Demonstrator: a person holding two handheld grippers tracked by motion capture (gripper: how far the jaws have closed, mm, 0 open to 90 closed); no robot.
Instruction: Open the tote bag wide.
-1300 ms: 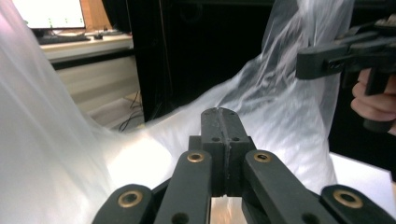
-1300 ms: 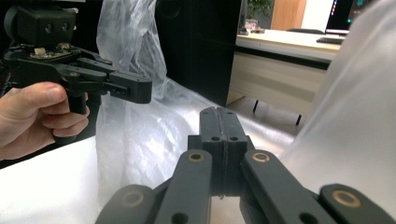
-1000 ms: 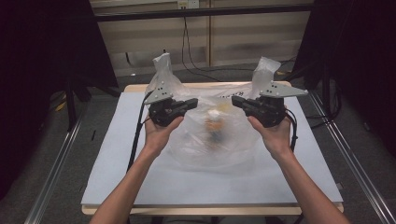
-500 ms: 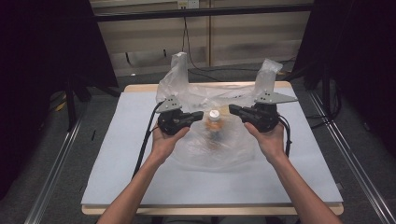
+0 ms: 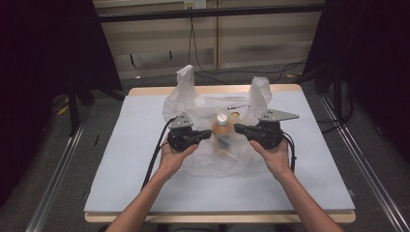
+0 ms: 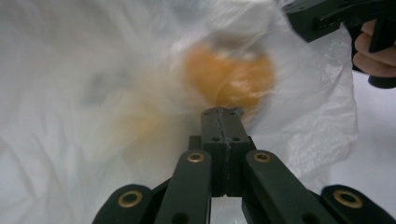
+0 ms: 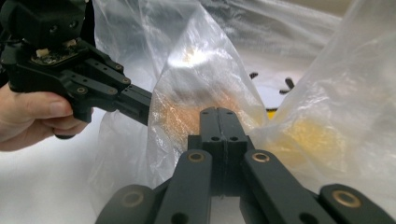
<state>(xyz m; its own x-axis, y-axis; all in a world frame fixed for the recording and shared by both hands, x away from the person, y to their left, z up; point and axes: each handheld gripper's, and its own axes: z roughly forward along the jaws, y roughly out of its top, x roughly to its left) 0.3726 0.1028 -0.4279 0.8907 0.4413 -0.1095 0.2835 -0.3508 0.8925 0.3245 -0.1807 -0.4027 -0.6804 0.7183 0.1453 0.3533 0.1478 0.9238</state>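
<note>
A clear plastic bag [image 5: 212, 162] lies in the middle of the table, its two handles standing up. Inside stands a bottle [image 5: 222, 131] with orange contents and a white cap. My left gripper [image 5: 209, 135] and right gripper [image 5: 237, 128] point at each other across the bottle, each shut on a pinch of the bag's film. In the left gripper view the shut jaws [image 6: 222, 112] meet the blurred plastic in front of the orange bottle [image 6: 229, 74]. In the right gripper view a fold of the bag [image 7: 201, 60] rises from the shut jaws [image 7: 219, 112].
A pale mat [image 5: 121, 164] covers the tabletop, with bare space in front of and beside the bag. Black cables trail from both grippers toward the near edge. Metal rails [image 5: 58, 183] run along the floor on both sides.
Both hands have come down with the bag. The bag now rests lower and more spread on the mat, and the bottle stands between the two grippers.
</note>
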